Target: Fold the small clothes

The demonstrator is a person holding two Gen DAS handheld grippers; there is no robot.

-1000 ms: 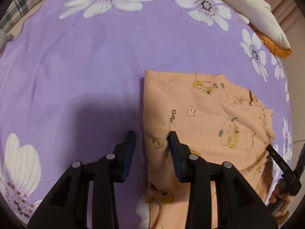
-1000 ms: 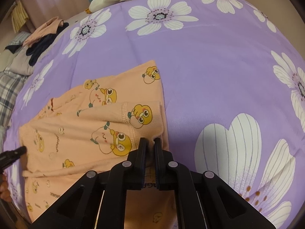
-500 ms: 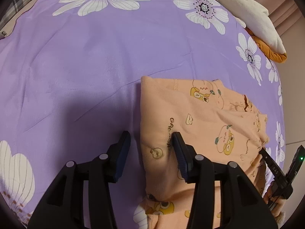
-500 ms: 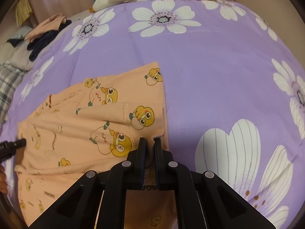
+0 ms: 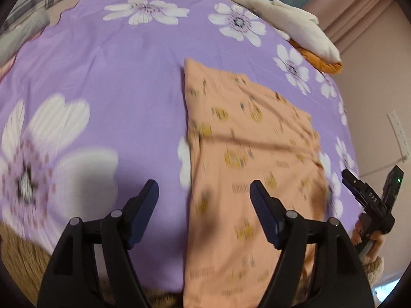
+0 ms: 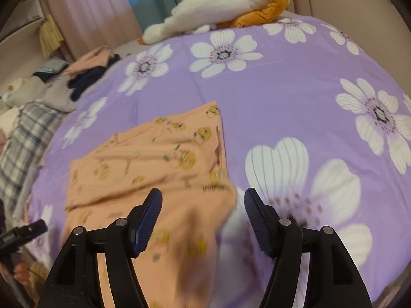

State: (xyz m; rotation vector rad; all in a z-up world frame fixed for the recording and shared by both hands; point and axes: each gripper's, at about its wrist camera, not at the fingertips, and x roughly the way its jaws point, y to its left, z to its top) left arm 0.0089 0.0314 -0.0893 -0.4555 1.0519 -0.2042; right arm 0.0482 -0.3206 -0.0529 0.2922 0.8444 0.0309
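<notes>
A small orange garment (image 5: 246, 159) with yellow cartoon prints lies flat and folded on the purple flowered bedsheet (image 5: 123, 77). It also shows in the right wrist view (image 6: 154, 169). My left gripper (image 5: 204, 200) is open and empty, raised above the garment's near left edge. My right gripper (image 6: 203, 210) is open and empty, raised above the garment's near right edge. The right gripper also shows at the right edge of the left wrist view (image 5: 370, 200). Both views are motion blurred.
A white and orange plush pile (image 6: 218, 12) lies at the far edge of the bed. Dark and peach clothes (image 6: 90, 71) and a plaid cloth (image 6: 28, 133) lie at the left. The bedsheet (image 6: 295, 77) stretches right of the garment.
The right gripper has let go of the garment's folded edge and opened wide. The left gripper has opened wider. Both have pulled back and up from the garment.
</notes>
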